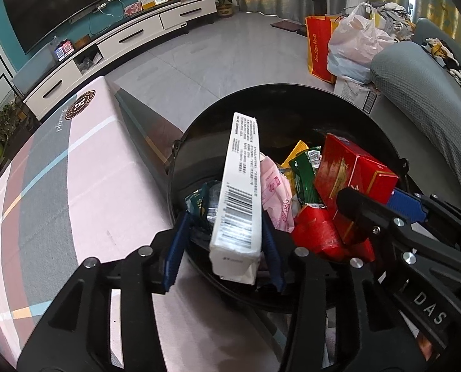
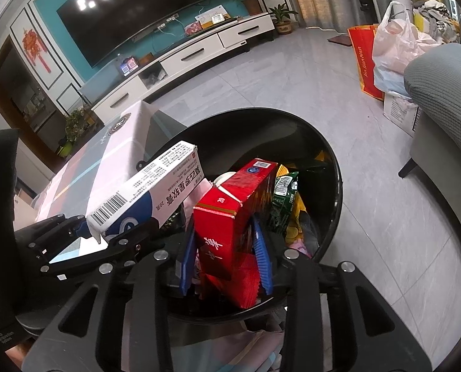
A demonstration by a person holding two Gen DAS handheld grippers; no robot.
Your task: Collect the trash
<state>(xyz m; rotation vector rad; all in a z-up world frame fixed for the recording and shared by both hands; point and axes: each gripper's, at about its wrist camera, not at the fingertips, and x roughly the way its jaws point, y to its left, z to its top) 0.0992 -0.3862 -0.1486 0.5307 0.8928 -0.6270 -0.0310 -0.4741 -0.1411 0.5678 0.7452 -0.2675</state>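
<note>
A black round bin stands beside the table and holds several wrappers and packets. My left gripper holds a long white box with a barcode over the bin's near rim; the box touches the right pad, and a gap shows at the left pad. The white box also shows in the right wrist view. My right gripper is shut on a red box above the bin; that red box also shows in the left wrist view.
A table with a pink and grey cloth lies left of the bin. A grey sofa is at the right. Bags stand on the tiled floor behind. A white TV cabinet lines the far wall.
</note>
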